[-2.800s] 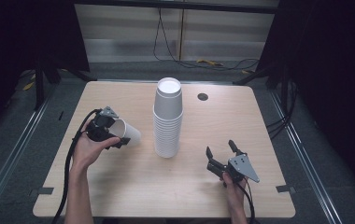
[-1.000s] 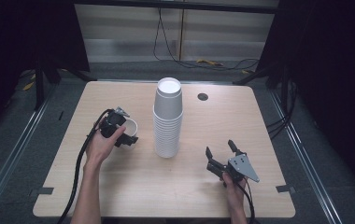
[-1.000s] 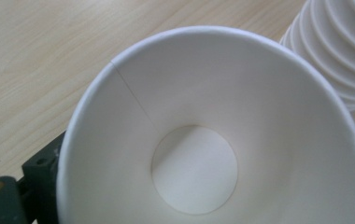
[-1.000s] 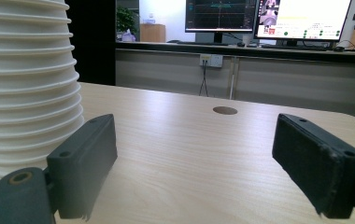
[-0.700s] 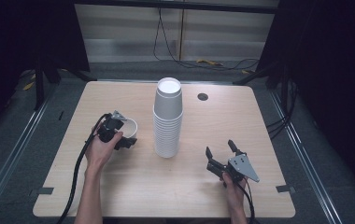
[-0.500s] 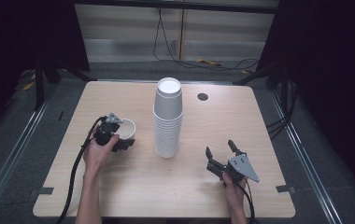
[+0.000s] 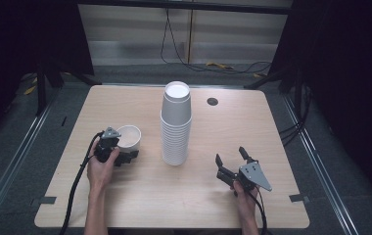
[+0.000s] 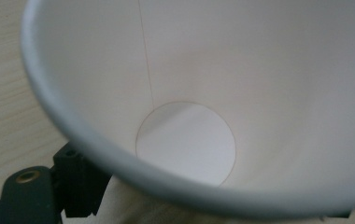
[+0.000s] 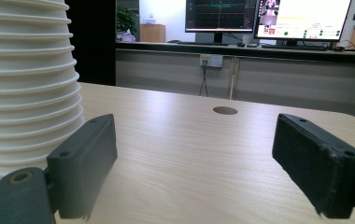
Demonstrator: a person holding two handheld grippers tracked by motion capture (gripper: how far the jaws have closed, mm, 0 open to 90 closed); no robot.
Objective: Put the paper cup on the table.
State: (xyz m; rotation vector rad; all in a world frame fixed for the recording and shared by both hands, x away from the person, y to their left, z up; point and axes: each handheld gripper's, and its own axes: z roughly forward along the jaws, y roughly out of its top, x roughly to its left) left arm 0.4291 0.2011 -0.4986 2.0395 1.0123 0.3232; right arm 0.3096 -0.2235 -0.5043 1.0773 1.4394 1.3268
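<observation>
The left gripper grips a single white paper cup, mouth up, on the wooden table left of the tall cup stack. The right gripper rests with jaws spread wide, empty, right of the stack.

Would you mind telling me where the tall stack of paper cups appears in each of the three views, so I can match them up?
High view: the stack of paper cups stands upside down at the table's centre.
Left gripper view: not in it; the inside of the single paper cup is there.
Right gripper view: stack at the left edge, beside the left-hand jaw.
Shared landmark: the round hole in the tabletop, seen in the high and right gripper views.
</observation>
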